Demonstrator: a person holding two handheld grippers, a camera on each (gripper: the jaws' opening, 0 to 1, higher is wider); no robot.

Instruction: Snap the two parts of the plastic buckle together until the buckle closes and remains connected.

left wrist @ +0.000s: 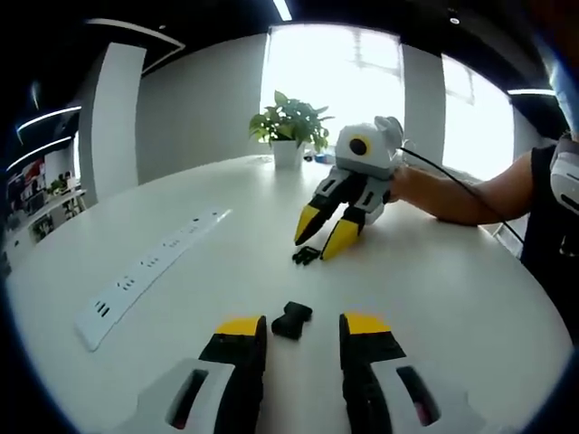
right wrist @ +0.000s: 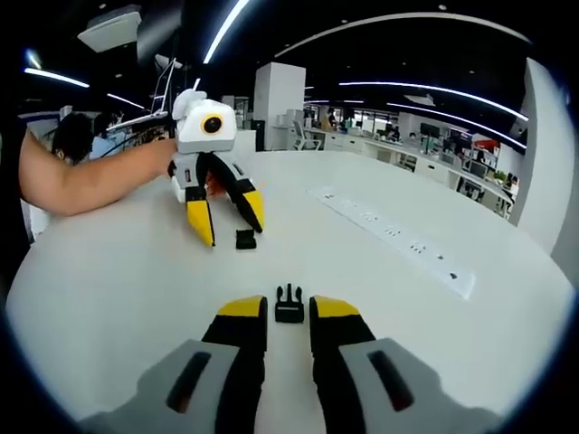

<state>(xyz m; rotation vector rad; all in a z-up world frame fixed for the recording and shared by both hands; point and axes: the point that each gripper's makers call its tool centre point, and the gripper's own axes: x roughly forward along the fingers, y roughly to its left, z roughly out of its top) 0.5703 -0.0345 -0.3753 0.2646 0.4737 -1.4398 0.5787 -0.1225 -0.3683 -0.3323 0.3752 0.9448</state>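
Left gripper view: our left gripper (left wrist: 303, 327) gapes around one buckle half (left wrist: 291, 320); right gripper (right wrist: 288, 310) likewise open around the pronged half (right wrist: 289, 306) on the desk (right wrist: 109, 280).

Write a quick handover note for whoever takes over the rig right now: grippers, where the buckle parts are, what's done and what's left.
Left gripper: open, holding nothing; the socket half lies on the white table between its fingers.
Right gripper: open, holding nothing; the pronged half lies between its fingers.
Done: each gripper is lined up on one half.
Left: grasp both halves, bring them together, snap shut.
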